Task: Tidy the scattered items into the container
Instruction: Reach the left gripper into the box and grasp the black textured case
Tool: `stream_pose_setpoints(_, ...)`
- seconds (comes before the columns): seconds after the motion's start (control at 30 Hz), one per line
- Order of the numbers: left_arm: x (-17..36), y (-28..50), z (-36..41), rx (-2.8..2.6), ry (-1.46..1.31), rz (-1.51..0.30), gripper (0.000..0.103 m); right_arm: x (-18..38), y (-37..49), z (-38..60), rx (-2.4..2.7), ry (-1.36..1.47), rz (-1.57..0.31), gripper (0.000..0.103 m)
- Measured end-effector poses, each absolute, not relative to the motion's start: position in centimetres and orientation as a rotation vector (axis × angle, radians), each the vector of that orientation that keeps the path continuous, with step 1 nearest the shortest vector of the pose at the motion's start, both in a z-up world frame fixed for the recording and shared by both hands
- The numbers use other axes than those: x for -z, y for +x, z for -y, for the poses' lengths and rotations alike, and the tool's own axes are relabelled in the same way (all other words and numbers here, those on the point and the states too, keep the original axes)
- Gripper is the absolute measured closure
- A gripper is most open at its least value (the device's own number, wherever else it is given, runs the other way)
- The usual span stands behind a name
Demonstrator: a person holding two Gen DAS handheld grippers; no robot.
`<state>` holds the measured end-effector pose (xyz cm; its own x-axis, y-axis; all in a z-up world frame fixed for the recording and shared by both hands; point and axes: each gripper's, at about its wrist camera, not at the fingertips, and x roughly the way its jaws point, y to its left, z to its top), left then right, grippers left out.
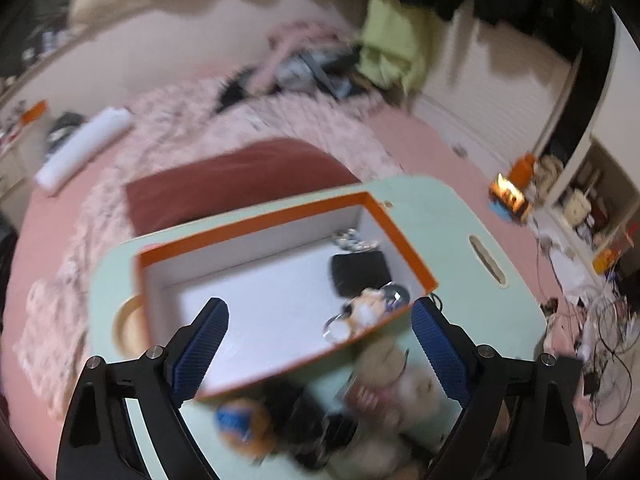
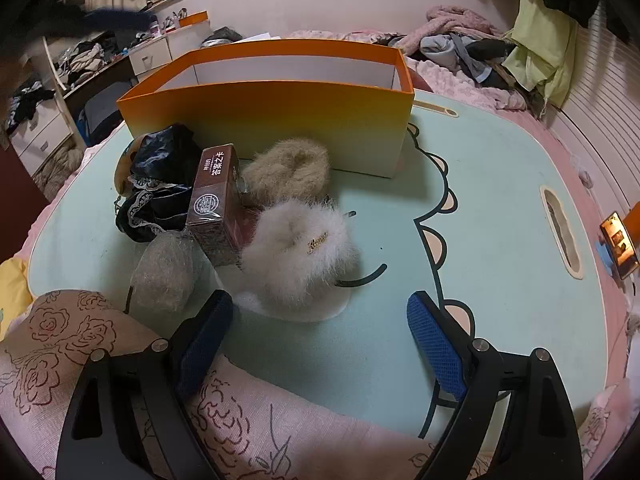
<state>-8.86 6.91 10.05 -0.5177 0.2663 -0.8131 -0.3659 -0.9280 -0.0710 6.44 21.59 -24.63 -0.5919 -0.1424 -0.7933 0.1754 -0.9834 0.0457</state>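
Both the left gripper (image 1: 320,344) and the right gripper (image 2: 320,336) point steeply downward, jaws spread wide and holding nothing.

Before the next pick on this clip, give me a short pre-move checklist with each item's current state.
1. Right tool open and empty: ok, nothing between its pads.
2. Left tool empty: ok, open above the orange box.
3. Box has room: ok, a black pouch and small trinkets sit at one end, the rest of the floor is bare.
4. Next item reachable: ok, the white fluffy slipper lies just ahead of the right tool on the green table.
5. Items left outside: not ok, beige slipper, brown card box and black lace cloth remain.
6. Left view sharp: not ok, blurred.
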Motion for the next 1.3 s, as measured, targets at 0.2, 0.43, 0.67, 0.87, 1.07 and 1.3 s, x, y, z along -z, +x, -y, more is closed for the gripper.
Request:
stream_pose_setpoints(0.2, -4.8, -13.8, -11.7, -2.352, -1.506, -0.236, 0.019, 24.6, 6.5, -21.6, 2.654, 1.316, -0.055, 0.014)
stream_pose_setpoints(0.43, -2.1, -14.4, -12.5, -2.327, -1.538, -0.261, 0.020, 24.4, 6.4, -21.5, 2.655, 1.312, -0.052, 0.014)
stream_pose_setpoints(0.67, -2.4, -14.7, -10.3, -2.374, -1.541, -0.263, 0.020, 24.4, 6.3, -21.4, 2.655, 1.311, -0.051, 0.014)
stream_pose_setpoints(0.87, -3.2, -15.2, -8.4, -2.472, -1.552, -0.345, 0.024, 24.4, 6.3, -21.4, 2.655, 1.311, -0.051, 0.014)
stream_pose_setpoints(1.07, -5.2, -14.6, -8.5, -2.440, -1.492, -0.235, 0.024, 24.4, 6.3, -21.4, 2.655, 1.311, -0.050, 0.014)
stream_pose_setpoints(1.3, -3.8, -14.9, -11.4, -2.426, -1.514, -0.404, 0.024, 24.4, 6.3, -21.4, 2.656, 1.310, -0.050, 0.014)
